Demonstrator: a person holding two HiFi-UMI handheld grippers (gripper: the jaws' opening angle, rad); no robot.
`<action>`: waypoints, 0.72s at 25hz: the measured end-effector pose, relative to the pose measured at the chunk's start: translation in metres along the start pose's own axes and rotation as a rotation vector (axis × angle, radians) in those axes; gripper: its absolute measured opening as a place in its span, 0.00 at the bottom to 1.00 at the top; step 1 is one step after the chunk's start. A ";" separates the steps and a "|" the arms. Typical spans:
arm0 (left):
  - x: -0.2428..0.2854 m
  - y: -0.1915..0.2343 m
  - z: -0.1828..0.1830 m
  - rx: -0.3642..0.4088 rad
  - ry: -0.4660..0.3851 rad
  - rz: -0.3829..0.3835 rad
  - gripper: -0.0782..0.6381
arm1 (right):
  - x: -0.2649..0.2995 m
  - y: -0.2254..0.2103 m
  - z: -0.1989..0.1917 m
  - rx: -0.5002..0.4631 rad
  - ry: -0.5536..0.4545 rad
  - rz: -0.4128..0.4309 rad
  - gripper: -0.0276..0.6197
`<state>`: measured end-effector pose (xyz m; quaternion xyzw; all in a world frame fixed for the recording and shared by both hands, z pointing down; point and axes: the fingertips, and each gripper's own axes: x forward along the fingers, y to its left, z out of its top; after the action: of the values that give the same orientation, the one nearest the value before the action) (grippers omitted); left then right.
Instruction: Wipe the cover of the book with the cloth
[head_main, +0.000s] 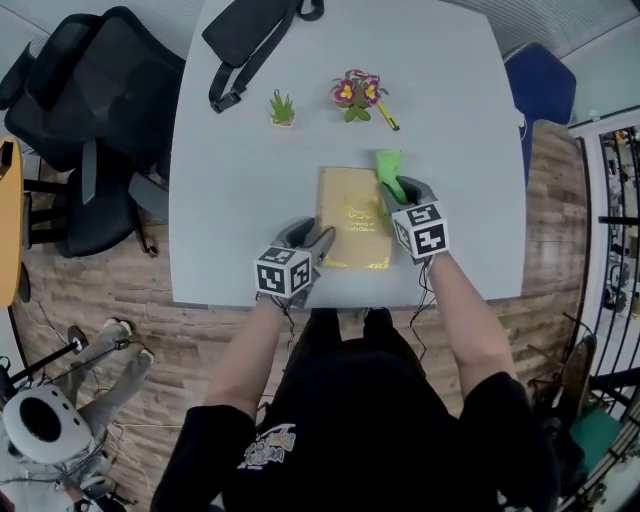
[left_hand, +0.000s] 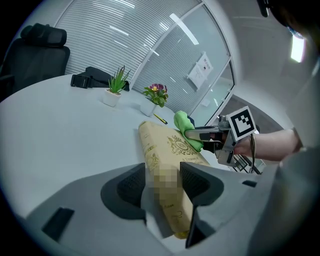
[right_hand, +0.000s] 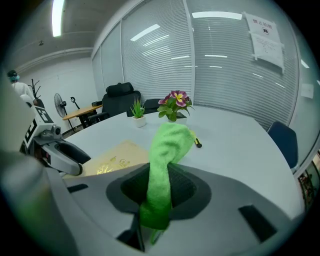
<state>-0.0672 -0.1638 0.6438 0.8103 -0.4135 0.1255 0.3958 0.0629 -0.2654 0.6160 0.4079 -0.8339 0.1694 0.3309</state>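
Observation:
A tan book with gold print lies flat on the grey table, near its front edge. My left gripper is shut on the book's near left corner, its spine between the jaws. My right gripper is shut on a green cloth, which pokes out past the jaws at the book's far right corner. In the right gripper view the cloth hangs folded between the pads, with the book to its left. From the left gripper view, the cloth rests at the book's far edge.
A small potted succulent, a pot of purple flowers and a yellow pen stand behind the book. A black bag lies at the table's far side. Office chairs stand left of the table.

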 end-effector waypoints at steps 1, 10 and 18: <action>0.000 0.000 0.000 0.001 -0.001 0.002 0.42 | -0.001 0.002 -0.001 -0.010 0.001 0.002 0.19; -0.001 -0.001 0.001 0.010 -0.011 0.009 0.42 | -0.018 0.025 -0.016 -0.033 -0.008 0.036 0.19; 0.000 0.001 0.001 0.015 -0.015 0.013 0.42 | -0.032 0.046 -0.033 -0.029 -0.014 0.061 0.19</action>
<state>-0.0682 -0.1652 0.6433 0.8115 -0.4208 0.1249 0.3857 0.0546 -0.2003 0.6171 0.3787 -0.8507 0.1645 0.3254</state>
